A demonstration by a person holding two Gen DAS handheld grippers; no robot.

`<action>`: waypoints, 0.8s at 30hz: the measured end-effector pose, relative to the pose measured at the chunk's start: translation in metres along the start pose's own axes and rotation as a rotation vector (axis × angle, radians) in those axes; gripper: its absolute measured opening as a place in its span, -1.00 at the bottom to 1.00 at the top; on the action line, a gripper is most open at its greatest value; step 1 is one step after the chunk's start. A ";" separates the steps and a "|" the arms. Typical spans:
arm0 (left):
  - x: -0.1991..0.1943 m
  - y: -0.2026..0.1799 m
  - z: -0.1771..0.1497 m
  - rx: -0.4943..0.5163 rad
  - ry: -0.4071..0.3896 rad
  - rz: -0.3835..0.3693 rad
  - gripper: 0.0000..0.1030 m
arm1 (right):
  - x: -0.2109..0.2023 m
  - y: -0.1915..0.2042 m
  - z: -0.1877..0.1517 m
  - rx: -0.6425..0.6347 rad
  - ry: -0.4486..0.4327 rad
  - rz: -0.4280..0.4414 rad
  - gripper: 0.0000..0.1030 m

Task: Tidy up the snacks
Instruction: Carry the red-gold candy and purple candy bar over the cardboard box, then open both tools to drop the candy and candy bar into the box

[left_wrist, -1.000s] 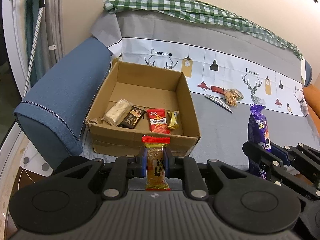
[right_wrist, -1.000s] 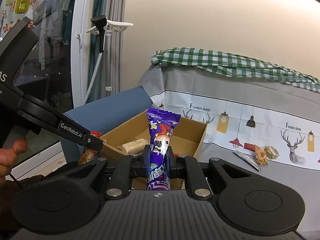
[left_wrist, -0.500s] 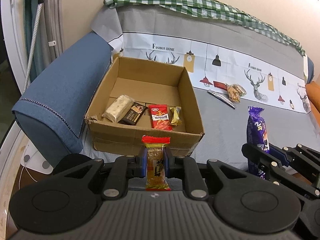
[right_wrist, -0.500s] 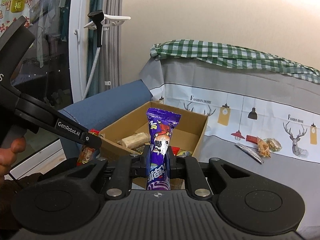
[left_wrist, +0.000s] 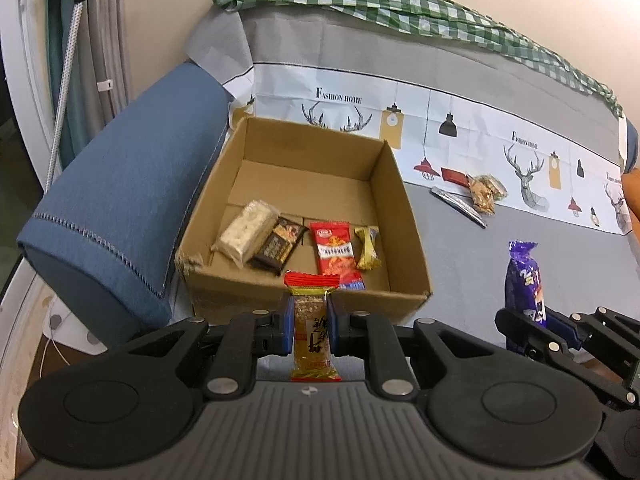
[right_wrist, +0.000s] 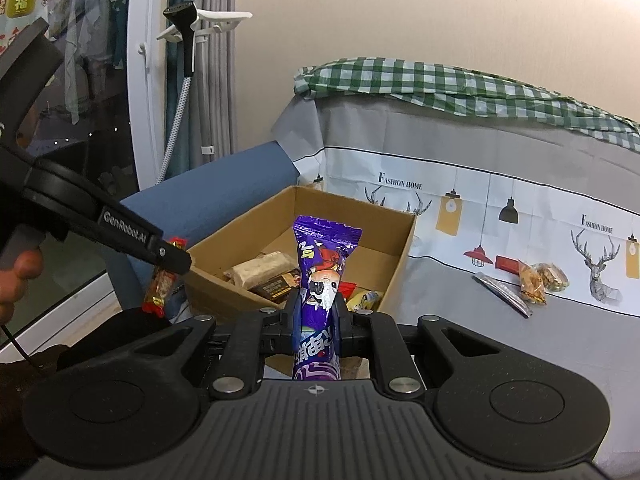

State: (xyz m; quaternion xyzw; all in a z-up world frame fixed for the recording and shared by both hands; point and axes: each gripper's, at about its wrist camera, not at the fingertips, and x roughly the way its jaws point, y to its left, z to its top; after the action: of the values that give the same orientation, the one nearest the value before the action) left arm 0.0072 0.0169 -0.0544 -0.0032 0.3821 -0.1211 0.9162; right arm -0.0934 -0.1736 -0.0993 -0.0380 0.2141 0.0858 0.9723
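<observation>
My left gripper (left_wrist: 311, 322) is shut on a golden snack bar with red ends (left_wrist: 313, 320), held upright just before the near wall of an open cardboard box (left_wrist: 304, 304). In the box lie a pale rice bar (left_wrist: 245, 232), a dark brown packet (left_wrist: 277, 247), a red packet (left_wrist: 335, 254) and a small gold candy (left_wrist: 368, 248). My right gripper (right_wrist: 318, 320) is shut on a purple snack pack (right_wrist: 322, 280), upright, near the box's right front corner. In the right wrist view the left gripper (right_wrist: 170, 258) holds the golden bar (right_wrist: 162, 286) at the box's left.
The box sits on a grey-covered sofa beside a blue armrest (left_wrist: 120, 200). Several loose snacks lie to the right: a silver stick packet (left_wrist: 458, 205), an amber wrapped snack (left_wrist: 486, 192) and a red packet (left_wrist: 454, 176). A person's hand (right_wrist: 18, 276) grips the left handle.
Both grippers have moved nearer to the box with their snacks still clamped. The box looks larger and more of its floor shows in both views.
</observation>
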 end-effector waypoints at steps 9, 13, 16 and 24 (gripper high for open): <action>0.031 0.010 0.038 -0.007 -0.010 0.006 -0.65 | 0.040 -0.011 0.019 -0.009 0.006 -0.005 -0.71; 0.053 0.014 0.055 -0.008 0.002 0.008 -0.65 | 0.068 -0.018 0.029 -0.010 0.017 -0.001 -0.71; 0.073 0.016 0.065 -0.006 0.021 0.009 -0.65 | 0.091 -0.021 0.036 -0.005 0.034 0.002 -0.71; 0.137 0.024 0.084 0.001 0.094 0.022 -0.65 | 0.159 -0.030 0.044 0.019 0.085 0.015 -0.71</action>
State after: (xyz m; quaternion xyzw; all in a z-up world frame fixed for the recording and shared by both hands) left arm 0.1642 0.0027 -0.0930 0.0075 0.4245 -0.1112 0.8986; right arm 0.0723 -0.1743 -0.1252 -0.0306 0.2564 0.0895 0.9619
